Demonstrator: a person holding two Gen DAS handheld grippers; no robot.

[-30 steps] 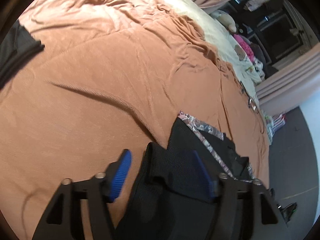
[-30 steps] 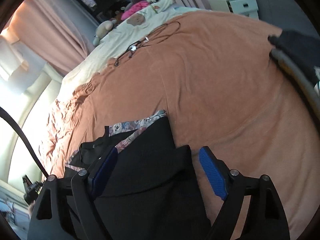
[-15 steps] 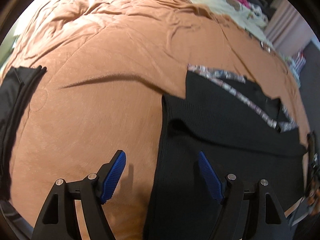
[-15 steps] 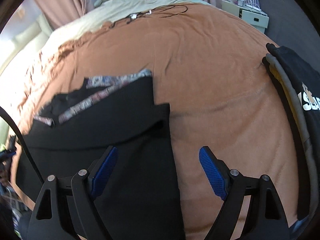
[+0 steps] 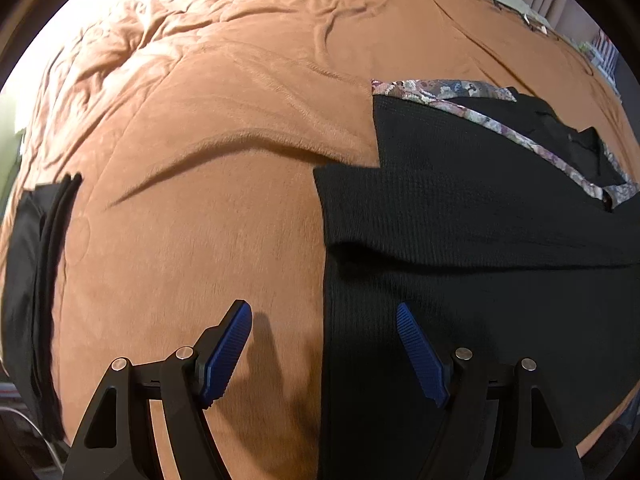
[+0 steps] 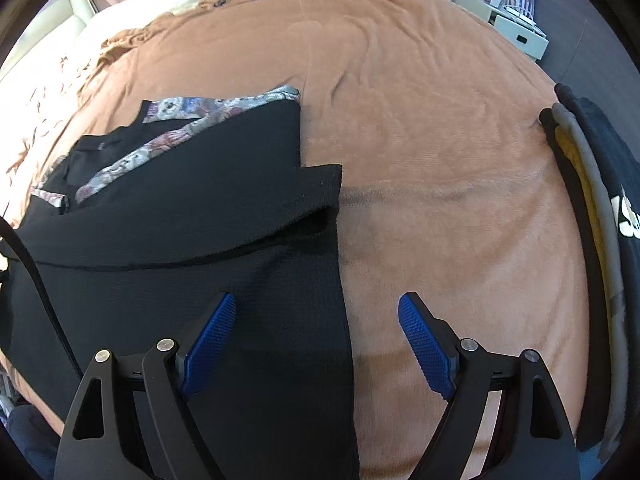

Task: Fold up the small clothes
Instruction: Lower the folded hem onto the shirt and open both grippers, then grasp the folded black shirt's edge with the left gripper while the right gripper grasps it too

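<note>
Orange-brown blanket (image 5: pixel 208 208) covers the bed, wrinkled toward the upper left of the left wrist frame. On it lies the black garment (image 5: pixel 460 216), partly folded, floral trim (image 5: pixel 492 124) showing at its top edge. Left claw (image 5: pixel 324 344) hangs with blue pads apart, straddling the garment's left edge, gripping nothing. Right claw (image 6: pixel 316 340) is likewise spread over the garment's (image 6: pixel 200 216) right edge. Folded clothes (image 6: pixel 600 220) are stacked at far right.

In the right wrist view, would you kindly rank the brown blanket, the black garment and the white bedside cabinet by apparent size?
1. brown blanket
2. black garment
3. white bedside cabinet, though it sits farthest away, so its true size is unsure.
</note>
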